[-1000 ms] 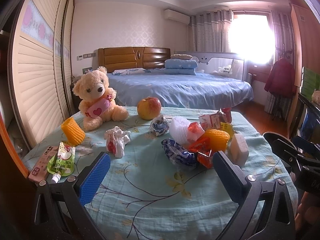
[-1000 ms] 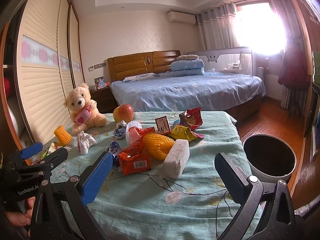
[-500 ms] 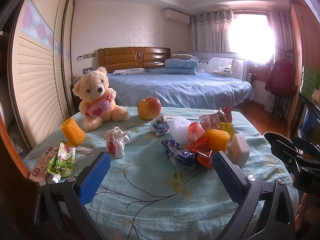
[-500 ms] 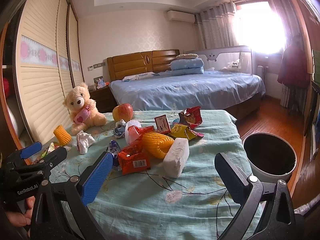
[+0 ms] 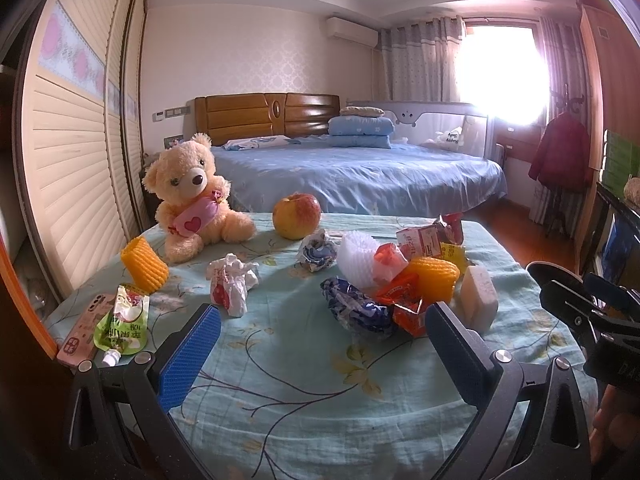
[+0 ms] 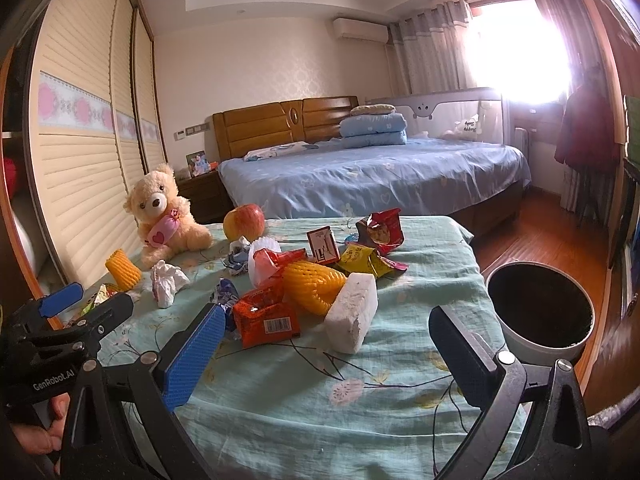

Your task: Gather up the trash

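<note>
Hovering claws wide, cloth bare

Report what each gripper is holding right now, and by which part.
Nothing is held. The left gripper and right gripper are both open above the table, touching no trash.

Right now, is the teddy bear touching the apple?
Apart. The left wrist view shows bare tablecloth between the teddy bear and the apple; the right wrist view shows the same gap.
</note>
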Tool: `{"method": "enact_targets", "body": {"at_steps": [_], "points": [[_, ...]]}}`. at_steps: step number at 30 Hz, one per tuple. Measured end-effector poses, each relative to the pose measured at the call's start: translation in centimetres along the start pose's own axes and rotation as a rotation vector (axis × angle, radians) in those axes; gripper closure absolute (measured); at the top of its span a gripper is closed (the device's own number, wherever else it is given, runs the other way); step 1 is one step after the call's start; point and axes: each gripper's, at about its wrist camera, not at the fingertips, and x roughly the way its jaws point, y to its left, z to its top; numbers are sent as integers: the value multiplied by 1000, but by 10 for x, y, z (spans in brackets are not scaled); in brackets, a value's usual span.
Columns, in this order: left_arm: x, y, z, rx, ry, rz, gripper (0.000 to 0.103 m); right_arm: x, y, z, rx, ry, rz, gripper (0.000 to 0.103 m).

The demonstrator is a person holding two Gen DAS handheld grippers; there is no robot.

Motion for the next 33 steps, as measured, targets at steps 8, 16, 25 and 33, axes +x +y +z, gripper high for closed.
{"method": "enact_targets", "body": {"at_steps": [8, 16, 25, 33], "points": [[3, -3, 0, 6, 8, 3, 1, 1, -1, -1, 3, 5, 0, 1], [19, 1, -1, -7, 66, -24, 7, 18, -4, -6, 31, 62, 5, 1], [56, 8, 1, -24, 156, -45, 9, 45, -14, -9, 74, 154, 8, 12], [113, 9, 0, -33, 271, -79, 18, 81, -23, -13, 117, 235, 9, 20]]}}
